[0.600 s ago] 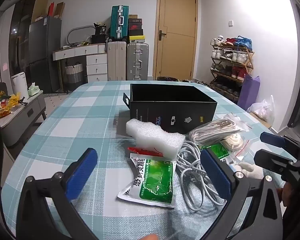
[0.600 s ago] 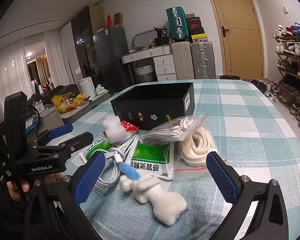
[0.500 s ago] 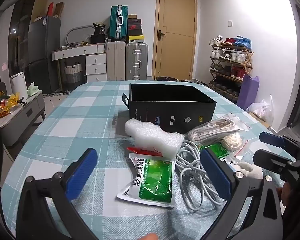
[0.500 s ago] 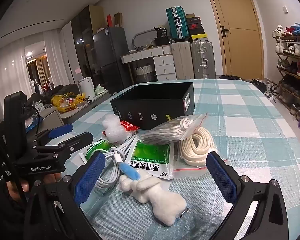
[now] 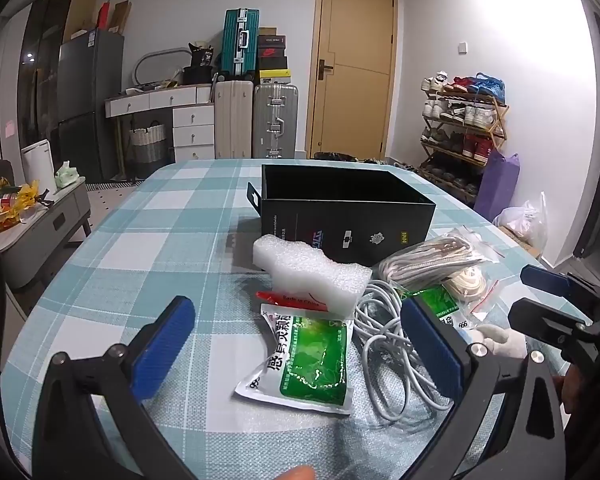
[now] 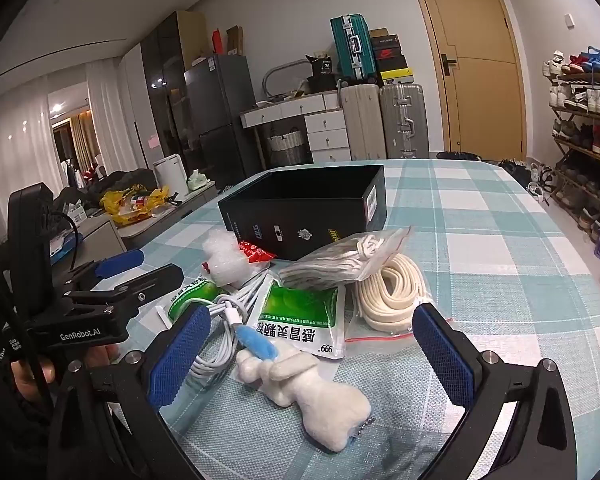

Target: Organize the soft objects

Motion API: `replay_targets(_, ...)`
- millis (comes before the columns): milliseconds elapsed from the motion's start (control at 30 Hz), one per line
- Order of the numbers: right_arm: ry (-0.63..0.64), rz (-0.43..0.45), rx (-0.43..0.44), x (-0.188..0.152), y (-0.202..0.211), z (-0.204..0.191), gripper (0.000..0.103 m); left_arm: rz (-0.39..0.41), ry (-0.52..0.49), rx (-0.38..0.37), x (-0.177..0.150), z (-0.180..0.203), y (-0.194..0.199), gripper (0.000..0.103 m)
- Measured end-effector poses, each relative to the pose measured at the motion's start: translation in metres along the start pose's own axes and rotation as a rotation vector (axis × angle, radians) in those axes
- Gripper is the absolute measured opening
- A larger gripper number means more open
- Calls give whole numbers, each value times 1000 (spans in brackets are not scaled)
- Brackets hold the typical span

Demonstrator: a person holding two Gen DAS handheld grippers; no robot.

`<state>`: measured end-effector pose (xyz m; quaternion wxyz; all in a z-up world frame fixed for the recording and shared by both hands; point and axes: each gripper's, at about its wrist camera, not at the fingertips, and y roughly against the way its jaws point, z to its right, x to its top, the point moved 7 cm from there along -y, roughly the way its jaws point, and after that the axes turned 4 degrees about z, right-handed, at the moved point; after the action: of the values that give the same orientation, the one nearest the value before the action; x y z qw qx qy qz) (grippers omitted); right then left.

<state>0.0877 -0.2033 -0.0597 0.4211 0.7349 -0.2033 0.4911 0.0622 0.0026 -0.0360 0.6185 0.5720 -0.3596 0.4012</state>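
Little has moved since the earlier frames. Both grippers, left (image 5: 298,342) and right (image 6: 310,354), are held spread and empty over the near clutter; the black box (image 5: 346,216) stands beyond. The green sachet (image 5: 310,364) should be pinched flat. The plush toy (image 6: 314,394) is fully shown only in the right view.

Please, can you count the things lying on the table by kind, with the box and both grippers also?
Medicine sachets: 2
Bagged cords: 2
Cable: 1
Foam piece: 1
Plush toy: 1
Red packet: 1
Box: 1
Grippers: 2
Total: 11
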Motion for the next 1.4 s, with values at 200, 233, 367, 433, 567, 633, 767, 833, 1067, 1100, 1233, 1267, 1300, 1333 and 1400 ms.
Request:
replay_targets(200, 1, 1, 1, 0, 4, 1, 102, 0, -7, 6, 0, -1, 1, 103)
replay_targets(233, 0, 1, 1, -1, 4, 1, 102, 0, -8, 6, 0, -1, 1, 103)
replay_targets(367, 1, 2, 0, -1, 4, 1, 102, 0, -7, 7, 0, -1, 1, 103)
replay_targets(433, 1, 2, 2, -1, 3, 1, 102, -1, -7, 7, 0, -1, 1, 103)
replay_targets(567, 1, 2, 0, -1, 3, 1, 102, -1, -8, 9, 0, -1, 1, 103)
replay_targets(633, 1, 3, -1, -1, 3, 2, 102, 0, -8, 9, 0, -1, 1, 103)
replay_targets(767, 1, 2, 0, 0, 4, 1, 103, -1, -8, 13, 0, -1, 2, 103)
replay_targets(833, 1, 2, -1, 0, 4, 1, 102, -1, -9, 13, 0, -1, 2, 103)
replay_targets(1067, 1, 1, -1, 0, 4, 2, 102, -5, -14, 20, 1, -2, 1, 103)
replay_targets(1100, 1, 1, -1, 0, 4, 2, 102, -5, -14, 21, 0, -1, 1, 103)
replay_targets(1233, 4, 0, 0, 0, 4, 2, 102, -7, -18, 23, 0, -2, -1, 103)
replay_targets(1267, 5, 0, 0, -1, 4, 2, 102, -7, -18, 24, 0, -1, -1, 103)
replay_targets(1300, 6, 0, -3, 0, 2, 3, 102, -6, -17, 24, 0, -1, -1, 103)
replay_targets(1333, 7, -1, -4, 0, 2, 4, 102, -6, -17, 23, 0, -1, -1, 103)
replay_targets(1400, 6, 1, -4, 0, 2, 4, 102, -7, -18, 23, 0, -1, -1, 103)
